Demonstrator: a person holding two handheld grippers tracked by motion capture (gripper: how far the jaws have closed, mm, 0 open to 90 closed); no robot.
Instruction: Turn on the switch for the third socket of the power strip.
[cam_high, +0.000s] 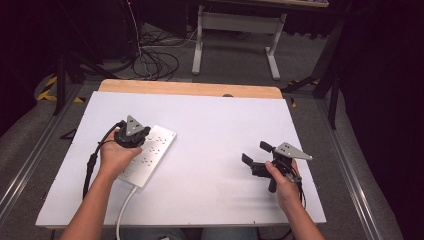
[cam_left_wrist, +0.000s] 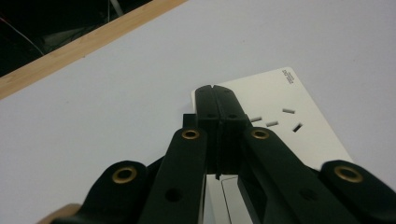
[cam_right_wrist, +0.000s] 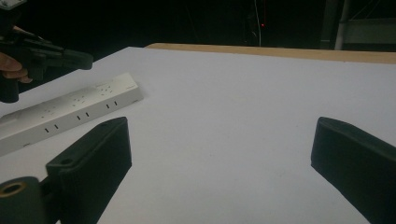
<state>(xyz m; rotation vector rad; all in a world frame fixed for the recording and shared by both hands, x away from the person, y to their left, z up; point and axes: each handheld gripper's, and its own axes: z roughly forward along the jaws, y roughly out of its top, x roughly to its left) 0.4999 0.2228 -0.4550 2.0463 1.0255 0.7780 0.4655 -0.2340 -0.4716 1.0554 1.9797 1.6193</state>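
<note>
Long white glossy plastic power strip (cam_high: 150, 155) on matte white surface (cam_high: 215, 130), corner print too small to read. Left black gripper (cam_left_wrist: 215, 100) over it, jaws pressed together; right black gripper (cam_right_wrist: 219, 154) well apart, jaws spread.

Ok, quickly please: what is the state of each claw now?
Left claw: closed, empty, above the power strip.
Right claw: open, empty, over the table.
</note>
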